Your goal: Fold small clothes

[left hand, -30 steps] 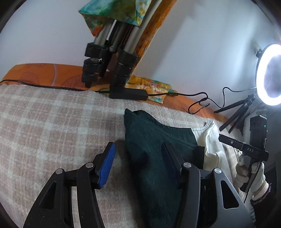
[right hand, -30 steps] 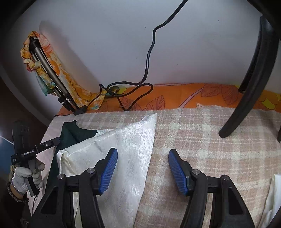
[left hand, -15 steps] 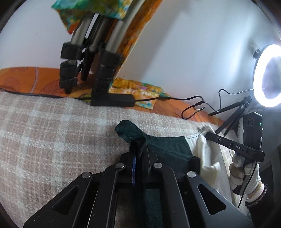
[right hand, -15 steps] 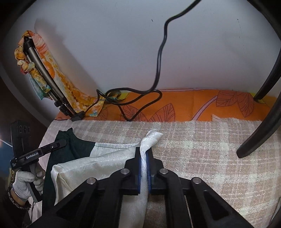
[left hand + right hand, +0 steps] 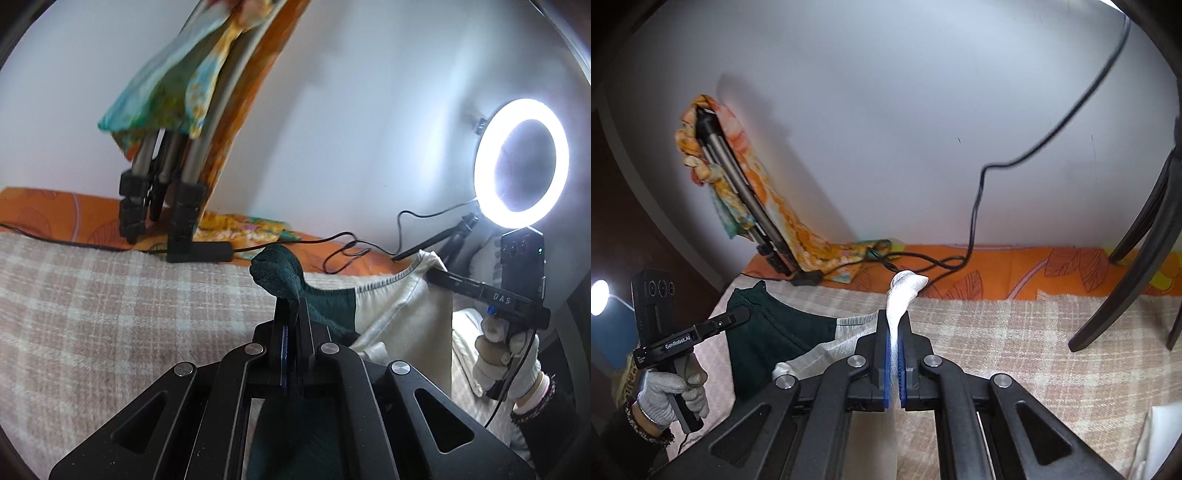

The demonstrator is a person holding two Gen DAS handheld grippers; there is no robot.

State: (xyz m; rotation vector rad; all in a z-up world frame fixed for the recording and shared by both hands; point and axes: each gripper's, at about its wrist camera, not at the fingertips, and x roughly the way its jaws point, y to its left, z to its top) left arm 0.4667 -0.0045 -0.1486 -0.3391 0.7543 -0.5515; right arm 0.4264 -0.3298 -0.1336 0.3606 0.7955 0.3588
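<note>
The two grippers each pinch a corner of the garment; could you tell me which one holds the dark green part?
The left gripper: its fingers clamp the dark green corner, while the right gripper clamps the white corner.

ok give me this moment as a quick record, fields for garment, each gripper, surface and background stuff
garment: small two-tone piece, dark green part and cream part, lying on the blanket
left gripper: shut on a bunched dark green corner
right gripper: shut on a bunched cream corner
surface: checked beige blanket over an orange patterned sheet
background: folded tripod draped in colourful cloth, lit ring light, black cable, white wall
</note>
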